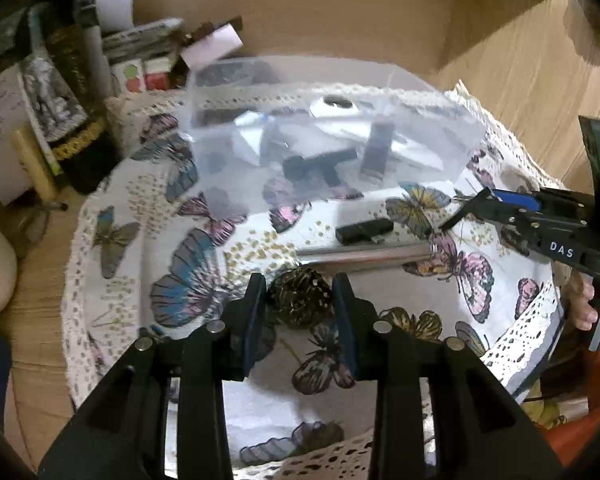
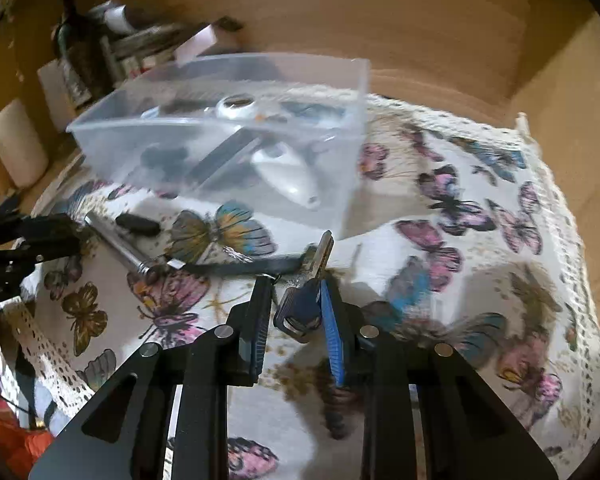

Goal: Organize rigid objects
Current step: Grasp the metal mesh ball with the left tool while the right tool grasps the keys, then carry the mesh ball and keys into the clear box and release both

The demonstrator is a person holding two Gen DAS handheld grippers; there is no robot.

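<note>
A clear plastic bin (image 1: 428, 148) (image 2: 340, 92) stands at the back of the butterfly cloth and holds several dark and white items. My left gripper (image 1: 300, 300) is shut on a dark pine cone (image 1: 300, 300) just above the cloth. My right gripper (image 2: 296, 296) is shut on a key with a blue head (image 2: 304, 304) and a dangling black strap (image 2: 240, 268); it also shows in the left wrist view (image 1: 496, 204). A black adapter (image 1: 364, 231) (image 2: 138, 225) and a metal rod (image 1: 364, 255) (image 2: 116, 240) lie on the cloth in front of the bin.
The round table under the butterfly cloth (image 1: 132, 280) (image 2: 480, 240) has a lace edge. Books, a bottle and papers (image 1: 72, 80) are piled at the back left. A wooden wall and shelf (image 1: 500, 40) rise behind.
</note>
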